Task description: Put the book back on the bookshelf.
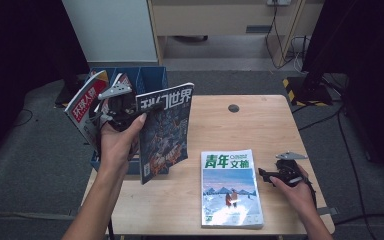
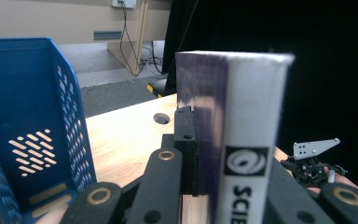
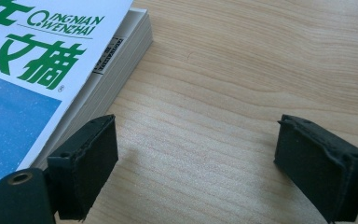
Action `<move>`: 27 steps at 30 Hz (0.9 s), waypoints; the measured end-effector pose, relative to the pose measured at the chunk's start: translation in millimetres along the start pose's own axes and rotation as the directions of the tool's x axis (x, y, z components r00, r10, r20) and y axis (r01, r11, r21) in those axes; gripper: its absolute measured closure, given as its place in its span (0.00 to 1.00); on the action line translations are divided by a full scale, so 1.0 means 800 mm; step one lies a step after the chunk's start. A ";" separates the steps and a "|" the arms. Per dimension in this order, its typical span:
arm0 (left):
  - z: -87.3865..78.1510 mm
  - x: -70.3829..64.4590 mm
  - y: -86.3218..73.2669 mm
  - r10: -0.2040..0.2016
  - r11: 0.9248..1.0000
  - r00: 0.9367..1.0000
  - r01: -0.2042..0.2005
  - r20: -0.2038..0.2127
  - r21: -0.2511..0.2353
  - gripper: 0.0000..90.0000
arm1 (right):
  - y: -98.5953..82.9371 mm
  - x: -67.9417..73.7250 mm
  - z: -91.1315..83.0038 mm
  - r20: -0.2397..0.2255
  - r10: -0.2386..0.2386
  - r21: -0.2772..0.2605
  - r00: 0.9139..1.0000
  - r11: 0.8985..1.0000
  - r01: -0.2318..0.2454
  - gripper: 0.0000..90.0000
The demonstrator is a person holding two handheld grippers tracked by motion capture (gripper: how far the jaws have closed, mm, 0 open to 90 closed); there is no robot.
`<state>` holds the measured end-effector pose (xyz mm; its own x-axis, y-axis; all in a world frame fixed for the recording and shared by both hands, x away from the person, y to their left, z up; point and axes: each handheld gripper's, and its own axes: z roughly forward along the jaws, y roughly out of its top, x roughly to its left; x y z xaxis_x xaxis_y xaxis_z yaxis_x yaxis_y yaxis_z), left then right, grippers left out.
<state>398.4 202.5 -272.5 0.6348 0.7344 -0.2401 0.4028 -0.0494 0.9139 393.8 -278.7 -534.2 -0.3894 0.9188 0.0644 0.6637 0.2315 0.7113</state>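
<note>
Blue file rack (image 1: 152,80) — standing at the table's left rear corner, serving here as landmark. Dark science-fiction magazine (image 1: 164,131): being held upright just in front of the rack's right side, long axis vertical, title at top, cover facing the person; likely light, glossy and floppy, so gripping at the spine edge looks safest. Left gripper (image 1: 122,111) is clamping that edge, jaws closed on it. Pale magazine (image 1: 230,187): lying flat, well right of the rack. Right gripper (image 1: 277,175) — resting just beside its right edge, jaws spread wide, holding nothing.
</note>
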 end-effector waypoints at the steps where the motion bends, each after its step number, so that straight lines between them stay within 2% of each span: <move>1: -0.001 0.000 0.000 0.000 1.000 1.000 0.000 -0.002 -0.003 0.91 | 0.000 0.000 0.000 0.000 0.002 0.000 1.000 1.000 -0.002 0.14; 6: -0.007 0.003 0.002 -0.007 1.000 1.000 0.007 -0.010 -0.010 0.91 | -0.001 0.002 0.001 0.010 -0.005 -0.005 1.000 1.000 0.005 0.14; 12: -0.013 0.007 0.004 -0.013 1.000 1.000 0.012 -0.019 -0.017 0.91 | -0.003 0.005 0.003 0.036 -0.041 -0.008 0.998 0.999 0.042 0.12; 27: -0.035 0.014 0.007 -0.023 0.998 0.999 0.022 -0.035 -0.052 0.91 | -0.004 0.005 0.004 0.040 -0.042 -0.016 0.998 0.999 0.043 0.12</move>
<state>389.3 229.2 -260.9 0.6016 0.7588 -0.2497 0.3814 0.0018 0.9244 392.1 -275.0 -538.5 -0.3910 0.9204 0.0058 0.6359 0.2656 0.7247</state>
